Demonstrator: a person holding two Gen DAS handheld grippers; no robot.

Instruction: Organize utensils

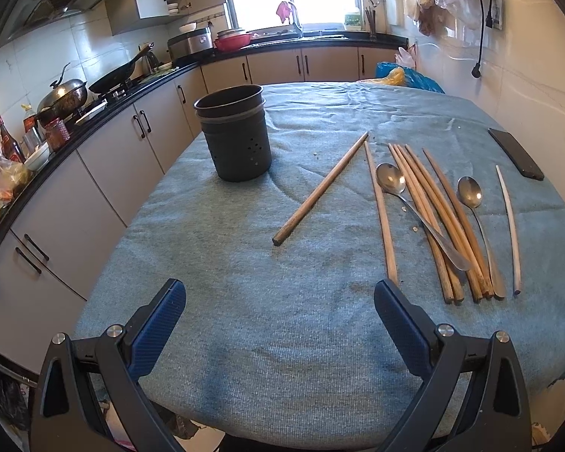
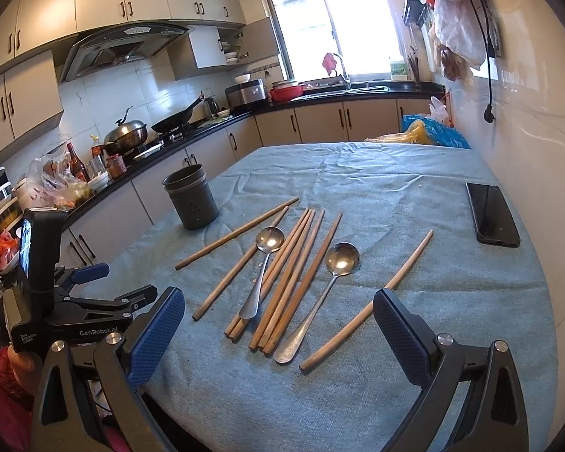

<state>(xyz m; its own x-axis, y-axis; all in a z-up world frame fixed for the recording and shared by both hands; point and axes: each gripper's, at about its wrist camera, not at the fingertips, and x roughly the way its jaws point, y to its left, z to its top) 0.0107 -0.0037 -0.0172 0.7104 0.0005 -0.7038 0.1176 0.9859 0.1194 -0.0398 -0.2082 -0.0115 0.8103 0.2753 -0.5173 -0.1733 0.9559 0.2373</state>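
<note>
A dark perforated utensil holder [image 1: 234,133] [image 2: 192,201] stands upright on the blue-cloth table [image 1: 282,339] [image 2: 358,395], with nothing visible inside it. Several wooden chopsticks [image 1: 429,218] [image 2: 293,275] lie loose to its right, one chopstick [image 1: 320,188] [image 2: 237,232] lying apart at a slant. Two metal spoons [image 1: 391,180] [image 1: 470,192] [image 2: 269,239] [image 2: 342,258] lie among them. A pale thin chopstick [image 1: 508,226] [image 2: 369,305] lies farthest right. My left gripper [image 1: 280,292] is open over bare cloth near the table's front. My right gripper [image 2: 278,301] is open above the chopsticks' near ends.
A black phone [image 1: 516,152] [image 2: 491,213] lies at the table's right side by the tiled wall. The left gripper's body [image 2: 67,301] shows at the right wrist view's left edge. A kitchen counter [image 1: 75,128] with pots and bottles runs along the left.
</note>
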